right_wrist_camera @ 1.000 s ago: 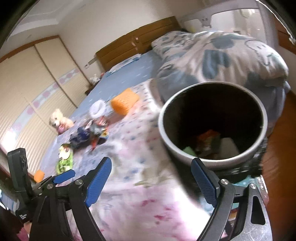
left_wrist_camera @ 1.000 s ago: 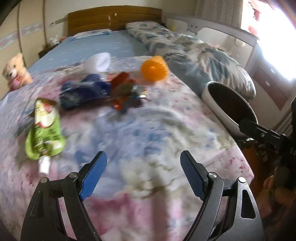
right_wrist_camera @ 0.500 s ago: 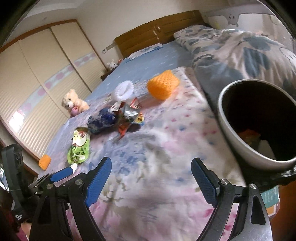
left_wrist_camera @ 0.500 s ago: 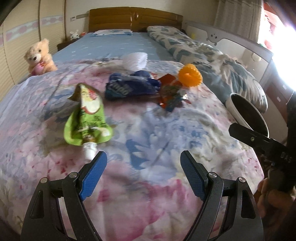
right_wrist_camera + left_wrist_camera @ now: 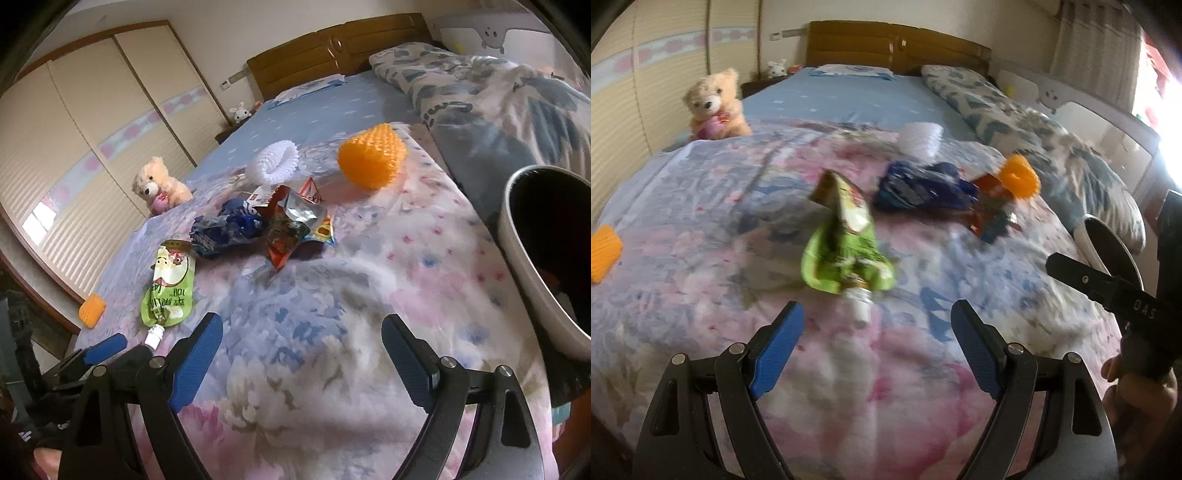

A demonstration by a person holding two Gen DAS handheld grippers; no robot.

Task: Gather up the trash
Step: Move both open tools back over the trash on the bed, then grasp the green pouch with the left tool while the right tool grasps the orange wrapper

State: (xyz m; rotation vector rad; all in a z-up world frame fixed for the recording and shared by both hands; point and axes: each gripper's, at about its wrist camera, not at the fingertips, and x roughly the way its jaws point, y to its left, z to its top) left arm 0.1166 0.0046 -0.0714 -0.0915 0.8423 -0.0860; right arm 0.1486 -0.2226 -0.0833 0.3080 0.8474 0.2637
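We are at the approach step of trash collection: neither tool carries anything, and the next item is being lined up.

**Tool state.** The left gripper (image 5: 875, 325) is spread wide, with nothing between its blue pads. The right gripper (image 5: 301, 339) is likewise spread wide and empty. We see the left tool low at the left edge of the right wrist view.

**Position of the trash.**
- The green pouch (image 5: 846, 247) lies flat on the floral bedspread (image 5: 905, 406), its white spout (image 5: 858, 304) pointing toward us. The spout sits just ahead of the left gripper, roughly centred between the jaws but not yet inside them.
- A crumpled blue wrapper (image 5: 225, 227) and a red and silver wrapper (image 5: 295, 225) lie further up the bed, touching each other.
- An orange foam net (image 5: 371, 155) and a white foam net (image 5: 273, 160) lie beyond the wrappers; a second orange net (image 5: 91, 309) lies near the left edge of the bed.
- The bin (image 5: 517, 258) stands at the right side of the bed, its mouth tilted toward us. Its contents are too dark to identify.

**Next move, as we judge it.** We would bring the left gripper forward and down until the spout or the lower edge of the pouch lies between the pads, then close. The pouch is thin and limp, so the pads must meet it low, near the cloth, without pinching the bedspread. The carry then runs rightward to the bin. The teddy bear (image 5: 714, 105) is not trash and stays.
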